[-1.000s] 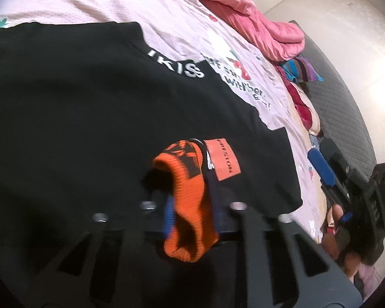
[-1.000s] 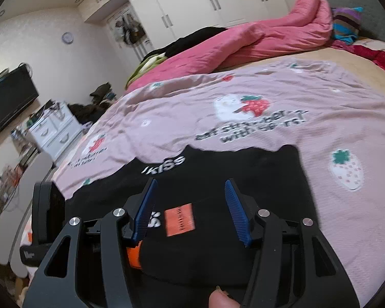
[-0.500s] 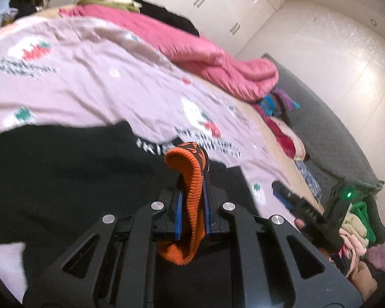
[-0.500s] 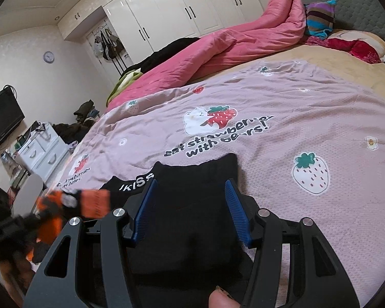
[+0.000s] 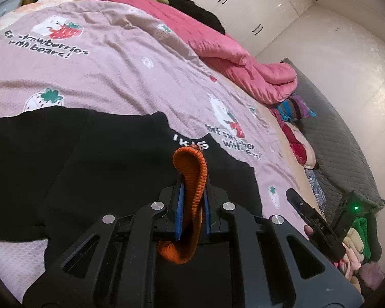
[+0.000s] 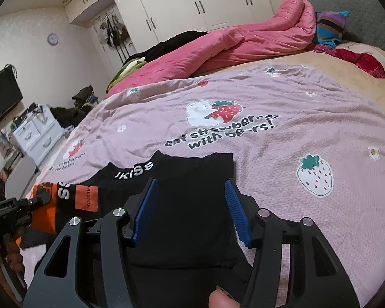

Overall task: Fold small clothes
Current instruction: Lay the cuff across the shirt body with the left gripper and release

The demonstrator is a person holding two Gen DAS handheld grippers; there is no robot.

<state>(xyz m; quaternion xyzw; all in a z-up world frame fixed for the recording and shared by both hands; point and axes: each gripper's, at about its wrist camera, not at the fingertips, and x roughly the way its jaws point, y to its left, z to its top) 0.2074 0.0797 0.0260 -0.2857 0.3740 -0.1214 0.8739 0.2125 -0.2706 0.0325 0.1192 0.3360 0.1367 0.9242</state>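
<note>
A black garment (image 5: 95,169) with white "IKISS" lettering lies on the pink strawberry bedspread (image 5: 102,71); it also shows in the right wrist view (image 6: 187,205). My left gripper (image 5: 192,192) is shut on the garment's orange ribbed cuff (image 5: 192,179) and holds it lifted above the black cloth. In the right wrist view the orange cuff (image 6: 46,213) with its "PRESTON" label shows at the left, held by the left gripper (image 6: 36,201). My right gripper (image 6: 190,210) is open and empty, hovering over the black garment.
A rolled pink duvet (image 6: 231,41) lies along the far side of the bed, with a striped pillow (image 6: 328,28) and grey headboard (image 6: 359,12). White wardrobes (image 6: 192,7), a TV (image 6: 0,97) and white drawers (image 6: 36,133) stand beyond. A clothes pile (image 5: 359,238) lies at the bedside.
My left gripper has lifted the orange cuff up off the garment and tilted upward. The right gripper stays open and has pulled back a little.
</note>
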